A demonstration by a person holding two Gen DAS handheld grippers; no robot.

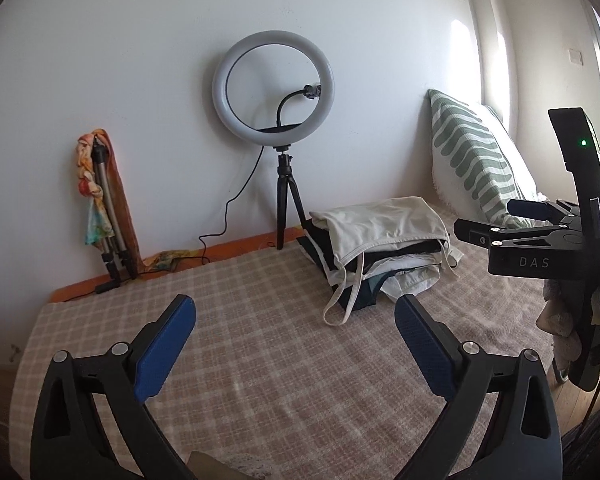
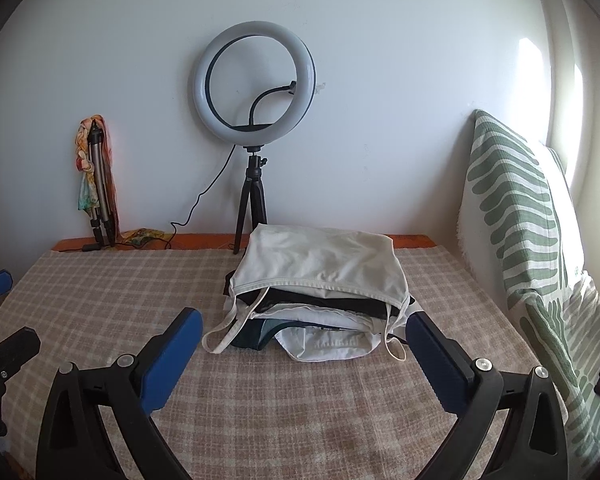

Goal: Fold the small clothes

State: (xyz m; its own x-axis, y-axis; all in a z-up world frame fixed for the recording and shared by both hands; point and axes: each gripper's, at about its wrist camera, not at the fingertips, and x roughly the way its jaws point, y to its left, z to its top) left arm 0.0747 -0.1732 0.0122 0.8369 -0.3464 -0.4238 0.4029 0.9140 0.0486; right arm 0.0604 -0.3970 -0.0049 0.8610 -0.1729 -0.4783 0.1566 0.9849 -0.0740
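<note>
Cream cotton tops the small stack of folded clothes [image 2: 320,296], a strappy camisole [image 1: 380,226] laid over darker and white pieces, and the pile sits on the beige checked blanket [image 2: 260,420] toward the far middle of the surface, in front of the white ring light on its black tripod [image 2: 254,80]. My guess is that the stack is kept back there to leave the near blanket free as folding space.

The left gripper [image 1: 296,332] hangs over bare blanket, blue-padded jaws spread wide with nothing between them. The right gripper [image 2: 304,348] is spread wide too, empty, its jaws flanking the stack's near edge without touching it.

In the right wrist view the pile's long axis runs across the picture, parallel to the wall. The camisole's hem and loose white straps [image 2: 224,336] point toward the grippers. A green-and-white leaf-patterned cushion [image 2: 512,216] leans at the right.
</note>
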